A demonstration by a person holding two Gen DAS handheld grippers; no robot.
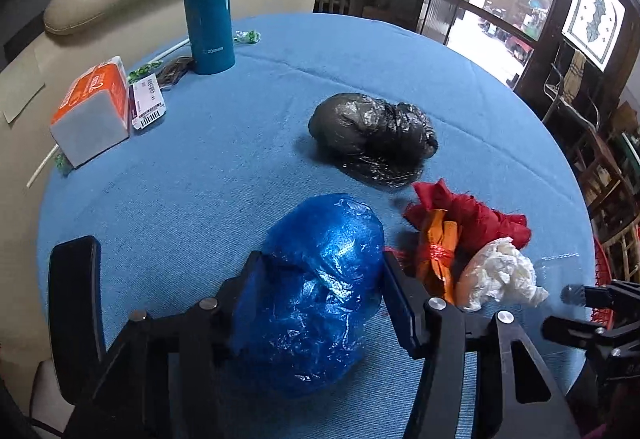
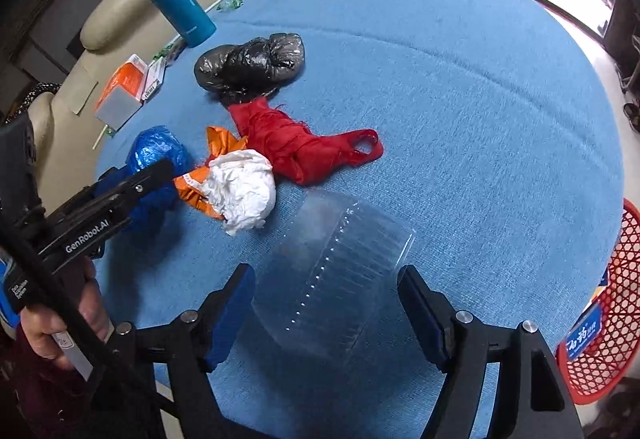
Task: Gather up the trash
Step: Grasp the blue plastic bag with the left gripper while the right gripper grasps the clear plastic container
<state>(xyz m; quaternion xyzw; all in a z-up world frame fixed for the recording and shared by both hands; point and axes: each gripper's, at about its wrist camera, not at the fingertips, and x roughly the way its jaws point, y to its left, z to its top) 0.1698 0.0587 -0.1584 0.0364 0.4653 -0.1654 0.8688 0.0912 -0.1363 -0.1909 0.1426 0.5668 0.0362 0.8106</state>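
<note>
- Left gripper (image 1: 320, 287) points steeply down, jaws closed against a bundle's sides.
- Right gripper (image 2: 326, 303) points steeply down, jaws parted.
- Hand (image 2: 60, 323) grips the left handle.

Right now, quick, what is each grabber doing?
Left gripper: jaws closed around the blue plastic bag, holding it.
Right gripper: open, with the clear plastic container between its jaws, not yet gripped.

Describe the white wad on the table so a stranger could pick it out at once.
On the round blue table, find the cluster of crumpled bags near the front edge. The white wad lies between the blue bag and the clear plastic container, touching an orange wrapper, with the red bag behind. It is the only white, paper-like ball there.
</note>
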